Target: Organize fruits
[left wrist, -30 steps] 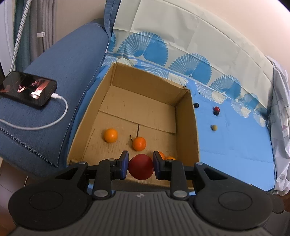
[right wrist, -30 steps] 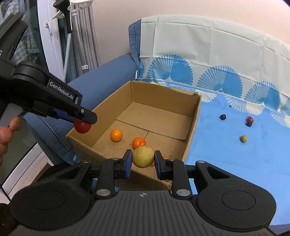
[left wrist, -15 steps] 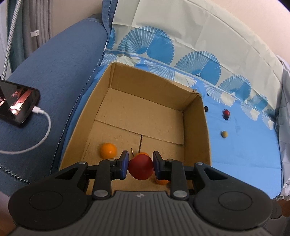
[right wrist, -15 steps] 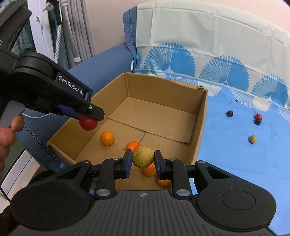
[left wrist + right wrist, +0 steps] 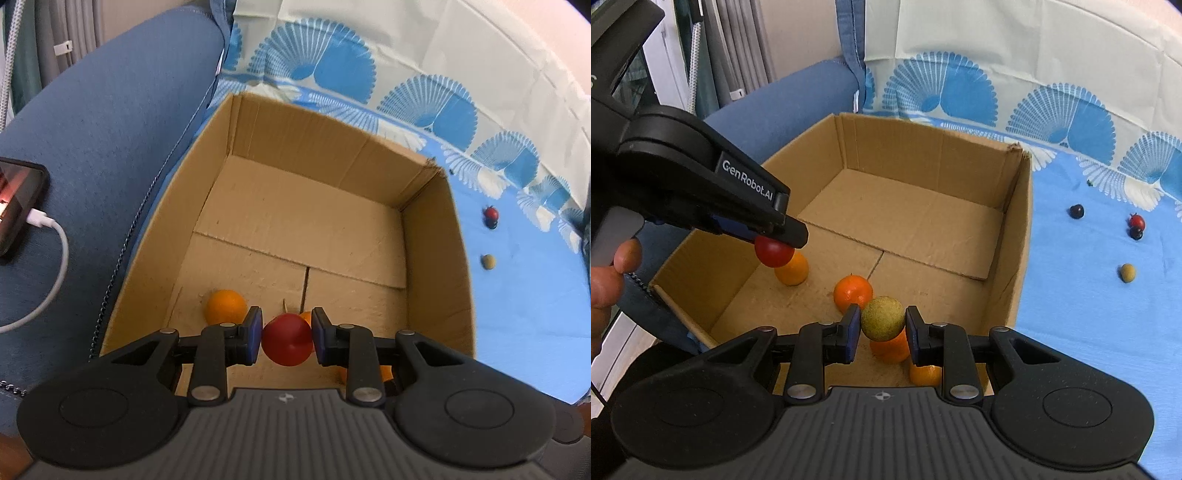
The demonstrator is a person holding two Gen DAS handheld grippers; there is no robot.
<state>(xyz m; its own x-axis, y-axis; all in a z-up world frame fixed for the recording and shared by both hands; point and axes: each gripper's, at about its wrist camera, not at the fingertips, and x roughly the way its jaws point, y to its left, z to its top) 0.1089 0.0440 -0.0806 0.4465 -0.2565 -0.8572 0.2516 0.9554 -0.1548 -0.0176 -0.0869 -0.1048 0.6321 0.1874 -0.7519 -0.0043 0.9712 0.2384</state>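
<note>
My left gripper (image 5: 287, 338) is shut on a red round fruit (image 5: 287, 339) and hangs over the near left part of the open cardboard box (image 5: 424, 229). In the right wrist view that same gripper (image 5: 779, 240) holds the red fruit (image 5: 774, 252) just above an orange (image 5: 792, 271). My right gripper (image 5: 882, 326) is shut on a yellow-green round fruit (image 5: 882, 318) above the box's near end. Several oranges (image 5: 852, 292) lie on the box floor (image 5: 905, 221); two are partly hidden under the right gripper's fingers.
The box stands on a blue patterned cloth (image 5: 1089, 314). To its right lie a dark berry (image 5: 1076, 211), a red fruit with a dark one (image 5: 1137, 222) and a small olive-coloured fruit (image 5: 1127, 272). A phone (image 5: 16, 206) on a white cable lies on the blue cushion at left.
Both grippers have moved forward and down over the box with their fruits still held. The box fills more of each view; the phone has slid toward the left edge.
</note>
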